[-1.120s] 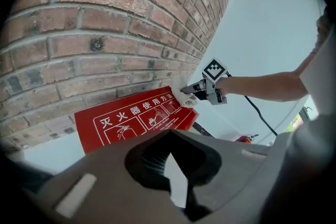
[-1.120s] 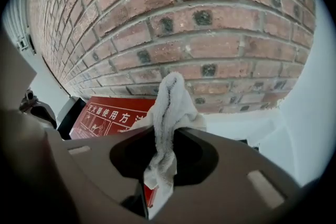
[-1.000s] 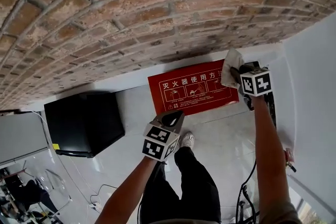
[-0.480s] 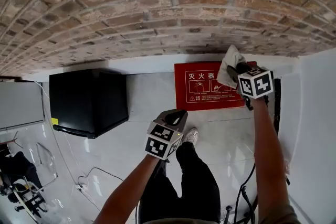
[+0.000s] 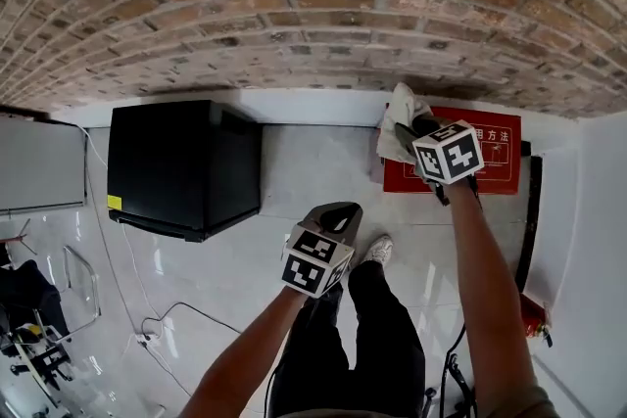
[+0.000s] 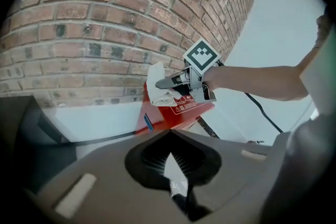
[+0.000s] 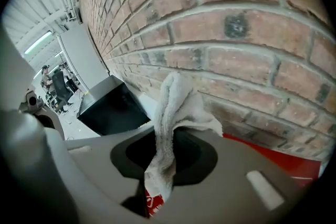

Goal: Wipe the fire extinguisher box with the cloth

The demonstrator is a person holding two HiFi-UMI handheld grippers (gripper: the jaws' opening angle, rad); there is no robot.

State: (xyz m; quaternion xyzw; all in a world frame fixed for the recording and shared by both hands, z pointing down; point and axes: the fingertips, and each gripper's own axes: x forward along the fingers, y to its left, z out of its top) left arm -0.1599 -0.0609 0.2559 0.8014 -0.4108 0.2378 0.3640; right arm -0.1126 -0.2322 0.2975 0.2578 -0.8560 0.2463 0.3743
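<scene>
The red fire extinguisher box (image 5: 485, 171) stands on the floor against the brick wall (image 5: 294, 24). My right gripper (image 5: 409, 134) is shut on a white cloth (image 5: 398, 116), which it holds over the box's left end. In the right gripper view the cloth (image 7: 176, 105) hangs bunched between the jaws, with the red box (image 7: 286, 162) below it at the right. My left gripper (image 5: 333, 213) hangs nearer me over the floor, shut on nothing. The left gripper view shows the right gripper (image 6: 167, 83) and the cloth (image 6: 156, 91) on the box (image 6: 181, 111).
A black cabinet (image 5: 181, 166) stands left of the box against the white skirting (image 5: 313, 108). A grey unit (image 5: 39, 166) is further left. Cables (image 5: 171, 323) lie on the glossy floor. A black upright strip (image 5: 530, 220) edges a white wall at right. The person's shoe (image 5: 376, 251) is below the box.
The right gripper with the cloth has gone from the box's right end to its left end. The left gripper moved the same way. The view has swung left, bringing the black cabinet in.
</scene>
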